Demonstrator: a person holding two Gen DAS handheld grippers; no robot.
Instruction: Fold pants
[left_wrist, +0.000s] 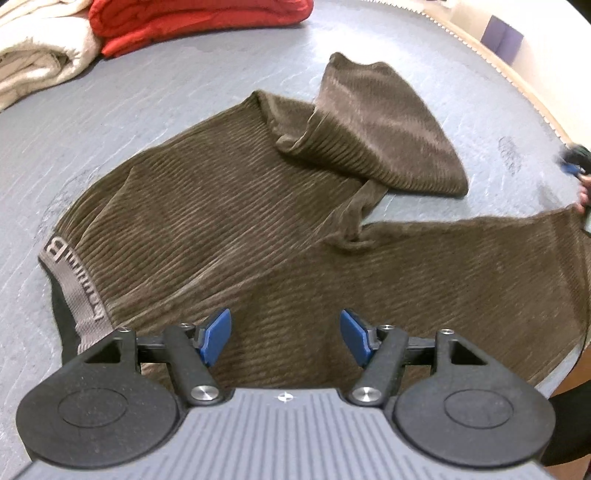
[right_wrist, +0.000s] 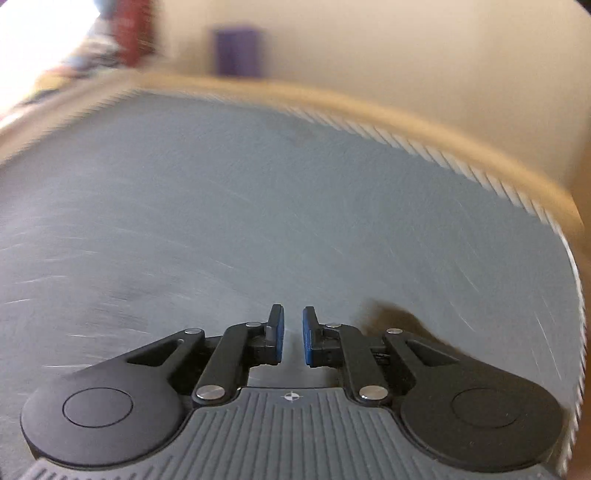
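Your left gripper (left_wrist: 285, 338) hangs with its blue pads set wide apart just above the brown ribbed pants (left_wrist: 229, 221), nothing between them. Those pants lie spread over the grey mat (left_wrist: 147, 110): the grey lettered waistband (left_wrist: 70, 291) sits to the left of your left gripper, one leg runs off to the right edge of the view, and the other is folded back on itself into a pointed flap farther out. At the right edge of the left wrist view, a blurred bit of blue sits by the end of that near leg; whether it grips the cloth you cannot tell. Your right gripper (right_wrist: 293, 338) shows a narrow gap between its pads with nothing in it, and only a dark brown smudge of cloth beside its right finger. Beyond the pants, folded red cloth (left_wrist: 199, 22) and cream cloth (left_wrist: 40, 55) sit at the mat's far left
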